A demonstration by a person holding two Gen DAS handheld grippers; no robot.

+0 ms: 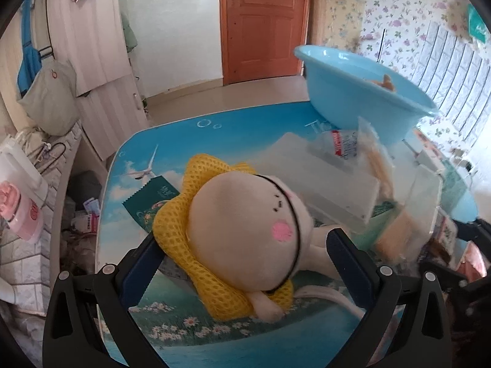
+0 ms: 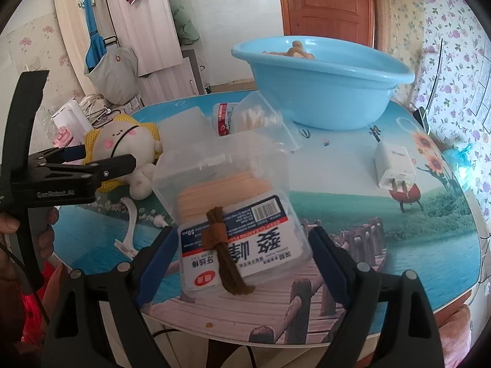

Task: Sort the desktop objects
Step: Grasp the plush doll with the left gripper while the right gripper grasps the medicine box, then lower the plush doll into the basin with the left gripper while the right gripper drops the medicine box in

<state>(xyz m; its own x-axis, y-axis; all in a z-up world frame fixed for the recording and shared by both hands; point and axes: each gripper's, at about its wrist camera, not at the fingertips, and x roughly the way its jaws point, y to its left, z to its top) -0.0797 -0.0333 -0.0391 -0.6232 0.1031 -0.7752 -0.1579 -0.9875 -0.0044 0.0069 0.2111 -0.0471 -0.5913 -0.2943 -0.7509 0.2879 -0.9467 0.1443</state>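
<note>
The left tool (image 1: 242,245) has its jaws spread wide on either side of a plush toy (image 1: 245,230) with a cream head, pink cheek and yellow mesh collar; the toy lies on the bench (image 1: 172,331) between the blue-lined fingers, and it is not possible to tell whether the pads actually press on it. In the right wrist view the same tool (image 2: 101,159) reaches in from the left at the toy (image 2: 122,150), with a hand (image 2: 46,233) on its grip below. The right tool (image 2: 242,245) is also wide open, its two fingers flanking a clear plastic box of floss picks (image 2: 233,214) without visibly squeezing it; a brown tassel (image 2: 221,254) lies across the box's label. Behind the box sits a clear tub of cotton swabs (image 2: 254,116) beside a frosted lidded box (image 2: 181,125), and beyond them a light blue basin (image 2: 322,92) stands at the far side of the bench with something brown inside. A white charger plug (image 2: 394,165) lies well to the right, apart from the rest, and a white razor (image 2: 129,230) lies near the toy.
</note>
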